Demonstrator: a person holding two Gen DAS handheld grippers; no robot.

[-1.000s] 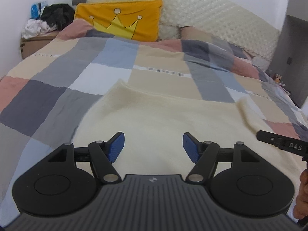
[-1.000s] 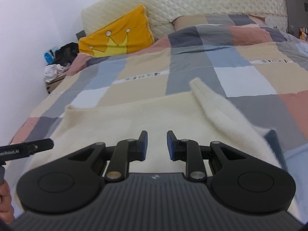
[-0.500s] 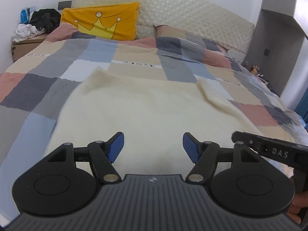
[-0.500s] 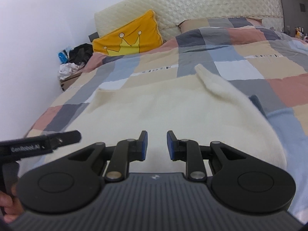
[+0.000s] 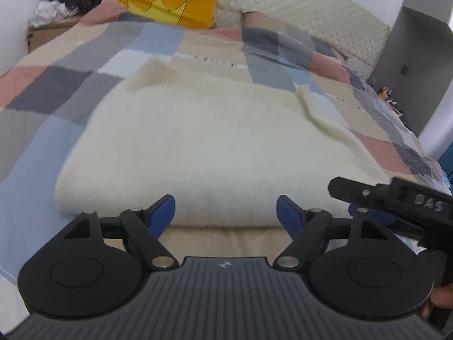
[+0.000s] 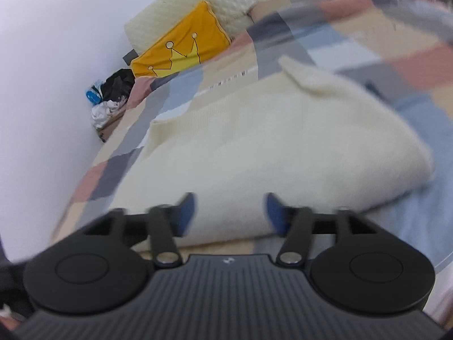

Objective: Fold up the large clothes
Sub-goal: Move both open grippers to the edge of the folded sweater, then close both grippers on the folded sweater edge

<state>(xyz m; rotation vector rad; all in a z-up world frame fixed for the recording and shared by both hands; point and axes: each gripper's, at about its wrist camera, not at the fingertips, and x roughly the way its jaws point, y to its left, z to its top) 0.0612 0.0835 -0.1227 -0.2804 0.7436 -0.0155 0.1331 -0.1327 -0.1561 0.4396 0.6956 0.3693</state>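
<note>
Garment: your cream knit garment [image 5: 215,141] lies folded on the patchwork bedspread [image 5: 85,65], its near edge just ahead of both tools; one corner flap sticks up at the far right.
Left gripper: your left gripper [image 5: 225,212] has its blue pads apart and opening, above the near fold, gripping nothing.
Right gripper: your right gripper [image 6: 230,211] is blurred, its jaws opening over the same edge, with nothing pinched.
Writing: "DAS" is marked on the black arm of the other tool at the right of the left view; no other text can be read.
Pillow: a yellow pillow [image 5: 167,2] with a drawn crown leans against the quilted headboard [image 5: 297,2] at the far end.
Far left: a dark and white pile of clothes [image 5: 65,0] sits beside the bed.
</note>
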